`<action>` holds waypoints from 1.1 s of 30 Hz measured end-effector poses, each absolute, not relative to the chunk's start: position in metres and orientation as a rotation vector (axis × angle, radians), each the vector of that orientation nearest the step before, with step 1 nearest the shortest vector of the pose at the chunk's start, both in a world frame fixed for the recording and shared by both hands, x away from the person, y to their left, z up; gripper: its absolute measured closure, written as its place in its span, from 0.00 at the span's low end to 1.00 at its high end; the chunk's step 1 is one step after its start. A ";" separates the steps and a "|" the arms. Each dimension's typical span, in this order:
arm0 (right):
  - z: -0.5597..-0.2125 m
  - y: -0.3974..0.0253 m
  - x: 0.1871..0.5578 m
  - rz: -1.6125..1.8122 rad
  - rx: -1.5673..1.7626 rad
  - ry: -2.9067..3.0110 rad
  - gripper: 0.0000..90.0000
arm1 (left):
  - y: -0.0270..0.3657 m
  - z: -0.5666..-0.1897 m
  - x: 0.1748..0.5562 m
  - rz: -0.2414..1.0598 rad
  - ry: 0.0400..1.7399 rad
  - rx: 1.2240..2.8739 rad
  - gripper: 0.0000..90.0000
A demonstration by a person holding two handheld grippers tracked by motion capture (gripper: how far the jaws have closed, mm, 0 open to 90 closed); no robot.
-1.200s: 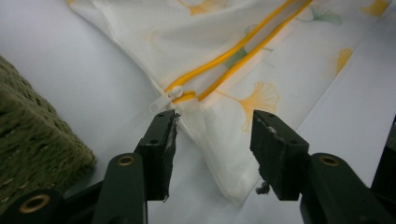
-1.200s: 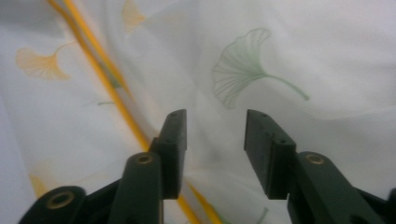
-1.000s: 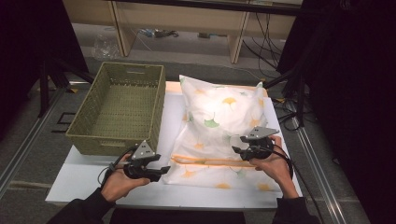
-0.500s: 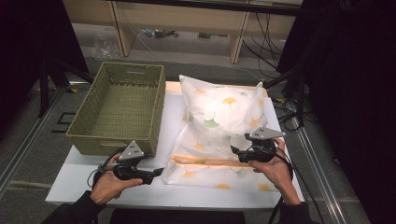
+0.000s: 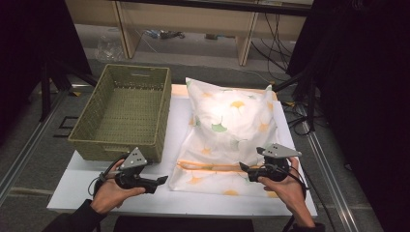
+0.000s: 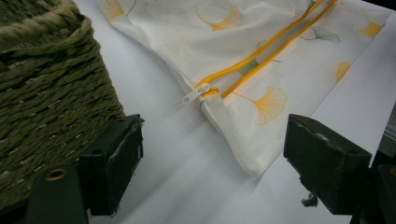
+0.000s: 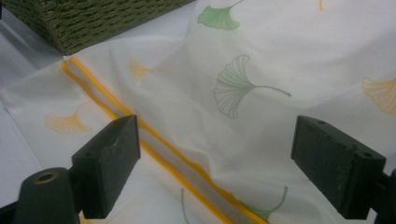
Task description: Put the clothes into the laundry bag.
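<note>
A pillow in a white pillowcase [image 5: 232, 121] printed with ginkgo leaves lies on the white table [image 5: 87, 186]. A yellow zipper [image 5: 212, 166] runs across its near end, and its two tapes stand slightly apart. The white zipper pull [image 6: 194, 95] sits at the zipper's left end. My left gripper [image 5: 162, 181] hovers open just left of the pillowcase's near left corner, pointing at it; in the left gripper view [image 6: 219, 168] its jaws frame that corner. My right gripper [image 5: 243, 167] is open at the zipper's right part, with the zipper [image 7: 121, 112] between its jaws [image 7: 224, 163].
A woven olive basket [image 5: 123, 108] stands empty on the table's left half, close behind my left gripper; its wall [image 6: 46, 93] is right beside the left jaw. Shelves and cables lie beyond the table. Dark drapes flank both sides.
My left gripper has drawn back slightly to the left, away from the pillowcase corner. My right gripper has shifted a little toward the near edge. The pillow and basket have not moved.
</note>
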State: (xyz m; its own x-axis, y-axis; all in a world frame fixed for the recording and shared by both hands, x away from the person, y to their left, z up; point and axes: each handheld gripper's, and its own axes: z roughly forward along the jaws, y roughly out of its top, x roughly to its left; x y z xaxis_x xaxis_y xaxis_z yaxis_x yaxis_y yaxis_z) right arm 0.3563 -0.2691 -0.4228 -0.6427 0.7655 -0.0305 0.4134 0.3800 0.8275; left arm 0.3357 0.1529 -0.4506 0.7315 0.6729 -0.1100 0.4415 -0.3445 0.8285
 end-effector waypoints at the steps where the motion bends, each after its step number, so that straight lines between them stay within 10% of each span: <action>1: -0.424 -0.270 0.355 1.163 1.012 2.234 0.18 | 0.154 -0.451 0.335 0.317 0.846 1.996 0.22; 33: -0.453 -0.277 0.301 1.083 0.971 2.318 0.19 | 0.142 -0.453 0.312 0.356 0.777 2.007 0.18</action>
State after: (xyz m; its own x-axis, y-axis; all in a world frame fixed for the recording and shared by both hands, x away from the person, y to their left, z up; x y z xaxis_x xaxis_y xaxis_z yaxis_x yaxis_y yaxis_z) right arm 0.3013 -0.2771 -0.4534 -0.6775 0.7327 -0.0640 0.4209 0.4576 0.7832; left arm 0.3118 0.1422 -0.4531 0.7584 0.6494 -0.0557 0.3823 -0.3739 0.8450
